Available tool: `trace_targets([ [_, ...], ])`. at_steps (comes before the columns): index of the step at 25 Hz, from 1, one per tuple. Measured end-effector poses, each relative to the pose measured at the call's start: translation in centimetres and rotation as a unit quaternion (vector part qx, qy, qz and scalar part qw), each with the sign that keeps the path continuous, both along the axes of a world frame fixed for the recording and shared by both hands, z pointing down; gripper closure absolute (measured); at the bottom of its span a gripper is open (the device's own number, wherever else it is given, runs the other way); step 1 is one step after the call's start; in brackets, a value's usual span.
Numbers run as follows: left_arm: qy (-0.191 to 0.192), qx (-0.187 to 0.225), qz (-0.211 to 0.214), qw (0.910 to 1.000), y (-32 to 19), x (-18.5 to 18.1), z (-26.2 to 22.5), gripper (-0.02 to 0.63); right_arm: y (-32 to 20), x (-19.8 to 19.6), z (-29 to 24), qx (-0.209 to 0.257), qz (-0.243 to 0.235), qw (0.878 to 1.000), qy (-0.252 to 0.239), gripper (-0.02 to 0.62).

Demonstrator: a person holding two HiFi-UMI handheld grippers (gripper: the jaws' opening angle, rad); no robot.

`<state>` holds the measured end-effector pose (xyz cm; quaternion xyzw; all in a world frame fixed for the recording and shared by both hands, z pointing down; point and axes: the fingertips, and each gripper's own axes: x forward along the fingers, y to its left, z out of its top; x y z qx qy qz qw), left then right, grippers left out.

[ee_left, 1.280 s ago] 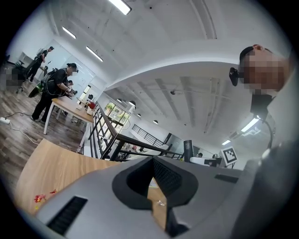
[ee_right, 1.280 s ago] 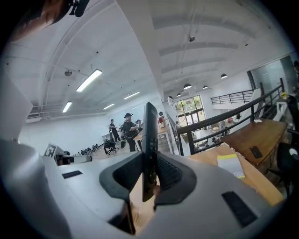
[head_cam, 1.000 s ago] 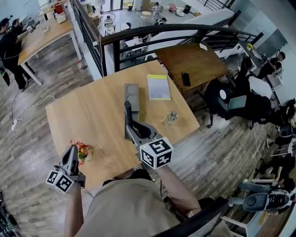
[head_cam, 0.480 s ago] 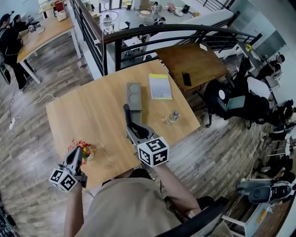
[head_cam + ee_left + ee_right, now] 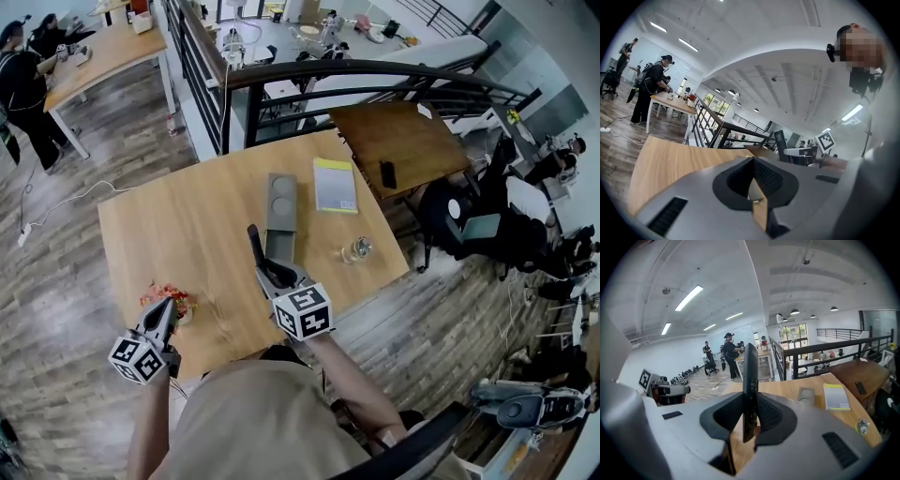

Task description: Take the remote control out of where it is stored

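My right gripper [image 5: 269, 273] is shut on a slim black remote control [image 5: 254, 246], which stands up out of its jaws above the wooden table [image 5: 187, 225]. In the right gripper view the remote control [image 5: 750, 380] rises edge-on between the two pads. The grey holder [image 5: 279, 204] with two round recesses lies just beyond it on the table, also seen as the grey holder [image 5: 805, 394]. My left gripper [image 5: 161, 319] hovers at the near left edge beside a small bunch of flowers [image 5: 167, 300], jaws together and holding nothing.
A yellow-edged booklet [image 5: 335, 185] lies right of the holder and a small glass [image 5: 357, 249] stands near the right edge. Behind are a black railing [image 5: 281, 80], a darker table [image 5: 394, 141] with a black phone [image 5: 387, 173], and people at a far desk.
The head view has shifted slightly. My right gripper keeps its hold on the remote, a little nearer me. My left gripper has edged right, closer to the flowers.
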<state>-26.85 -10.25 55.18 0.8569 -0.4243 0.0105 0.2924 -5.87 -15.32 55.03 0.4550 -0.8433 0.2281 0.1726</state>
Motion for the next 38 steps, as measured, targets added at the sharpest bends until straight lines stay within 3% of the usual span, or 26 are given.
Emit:
trace_targets([
  [19, -0.032, -0.051, 0.013, 0.9981, 0.3, 0.1, 6.9, 0.601, -0.2, -3.9, 8.8, -0.072, -0.061, 0.995, 0.045, 0.505],
  [38, -0.053, -0.077, 0.014, 0.9955, 1.4, -0.3, 9.7, 0.602, 1.5, -3.3, 15.2, -0.138, -0.075, 0.984, 0.079, 0.505],
])
